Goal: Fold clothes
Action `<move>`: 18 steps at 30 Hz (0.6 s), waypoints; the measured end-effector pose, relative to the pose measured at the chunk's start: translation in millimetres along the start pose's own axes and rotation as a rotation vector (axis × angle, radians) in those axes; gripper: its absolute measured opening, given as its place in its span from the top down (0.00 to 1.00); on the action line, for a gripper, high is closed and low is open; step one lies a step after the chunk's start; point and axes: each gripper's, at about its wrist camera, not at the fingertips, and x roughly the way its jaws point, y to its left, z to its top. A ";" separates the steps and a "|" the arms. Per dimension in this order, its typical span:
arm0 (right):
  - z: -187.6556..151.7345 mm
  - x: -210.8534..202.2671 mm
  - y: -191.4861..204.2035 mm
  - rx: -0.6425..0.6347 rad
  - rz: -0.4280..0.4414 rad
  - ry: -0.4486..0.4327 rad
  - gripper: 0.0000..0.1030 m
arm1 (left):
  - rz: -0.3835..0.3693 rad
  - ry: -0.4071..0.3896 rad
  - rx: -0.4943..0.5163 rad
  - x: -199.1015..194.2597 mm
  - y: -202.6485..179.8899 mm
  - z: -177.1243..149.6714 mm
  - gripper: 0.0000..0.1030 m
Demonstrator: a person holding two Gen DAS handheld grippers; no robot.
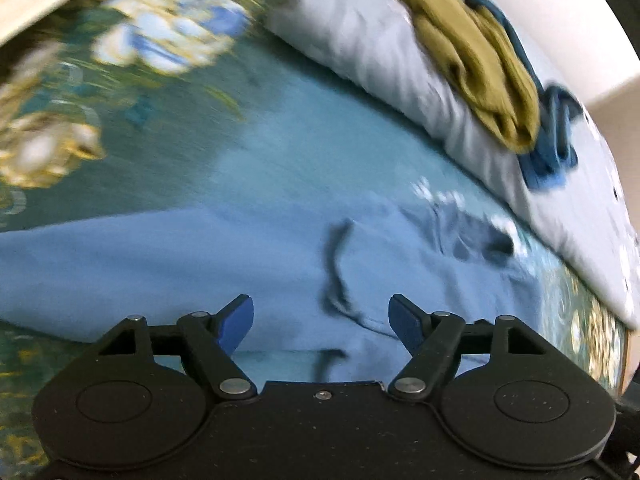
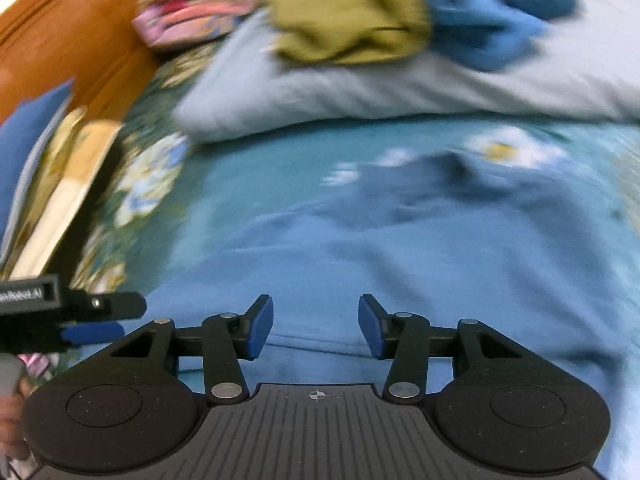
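Teal floral cloth covers the bed [image 1: 168,128], the largest thing in both views, with pale blue and yellow blooms toward its left edge; both pictures are smeared by blur, so fine detail is lost; across the near half of the bed lies the light blue garment [image 1: 168,264], spread mostly flat with a few dark creases near its middle, its far part rumpled where it meets the bedcloth; in the right wrist view the same cloth fills the lower right of the picture; beyond it, along the far side of the bed, rests a pale grey pillow [image 2: 360,92]; on the pillow sit two bunched clothes touching each other, an olive one [image 2: 352,20] and a darker blue one [image 2: 492,16]; a pink patterned bundle [image 2: 200,8] lies at the pillow's left end, against an orange-brown headboard [image 2: 72,40]; the left gripper [image 1: 321,322] hangs over the garment with its blue pads well apart and nothing pinched between them; the right gripper [image 2: 316,326] is likewise parted above the garment's hem fold, its pads clear of the cloth; at the left edge of the right wrist view the left gripper shows from the side, just beside the garment's edge.
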 end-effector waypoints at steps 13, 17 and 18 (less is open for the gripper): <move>-25.8 -35.6 -118.4 0.251 -0.300 -0.070 0.53 | -0.038 0.049 -0.100 59.5 -25.7 -5.8 0.34; -22.1 -35.5 -123.0 0.244 -0.288 -0.090 0.51 | -0.007 0.015 -0.120 59.1 -28.0 -5.9 0.68; -17.4 -33.6 -124.0 0.234 -0.281 -0.097 0.51 | 0.002 0.012 -0.122 59.0 -27.7 -6.0 0.77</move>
